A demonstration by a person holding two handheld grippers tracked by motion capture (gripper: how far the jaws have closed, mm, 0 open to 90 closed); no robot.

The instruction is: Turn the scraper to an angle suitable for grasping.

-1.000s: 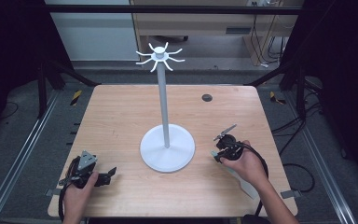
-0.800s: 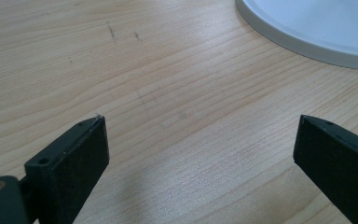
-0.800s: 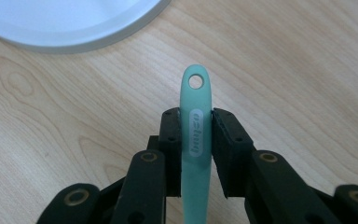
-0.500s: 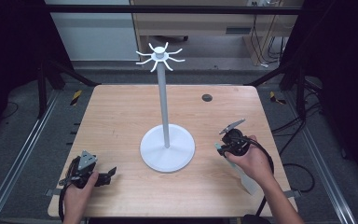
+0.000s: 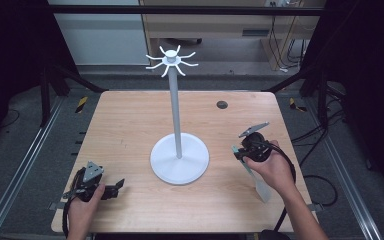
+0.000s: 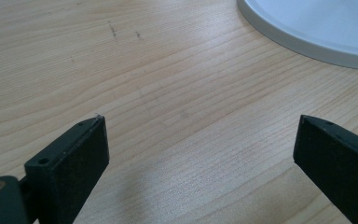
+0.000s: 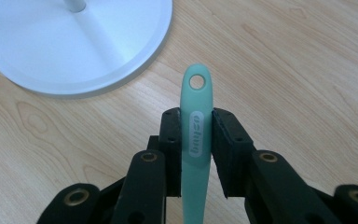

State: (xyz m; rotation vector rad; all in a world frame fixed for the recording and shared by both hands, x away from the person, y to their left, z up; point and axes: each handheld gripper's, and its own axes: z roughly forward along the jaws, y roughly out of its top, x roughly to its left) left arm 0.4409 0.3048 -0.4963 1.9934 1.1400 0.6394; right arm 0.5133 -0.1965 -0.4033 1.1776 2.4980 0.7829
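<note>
Pinching the mint-green plastic utensil handle with a hanging hole [image 7: 196, 126] between its pads, the right gripper [image 5: 243, 149] carries it above the wooden table [image 5: 130, 125], just beside the white hook-topped metal stand [image 5: 176, 112]. Hanging seems next: the hole must meet a hook. The left gripper [image 6: 200, 140] rests spread, holding nothing.

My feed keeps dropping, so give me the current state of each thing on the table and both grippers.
Left gripper: jaws open, nothing between them, low over the table.
Right gripper: jaws shut on the handle of the green utensil.
Green utensil: held, hanging hole clear of the jaws.
White hook stand: upright, hooks bare.
</note>
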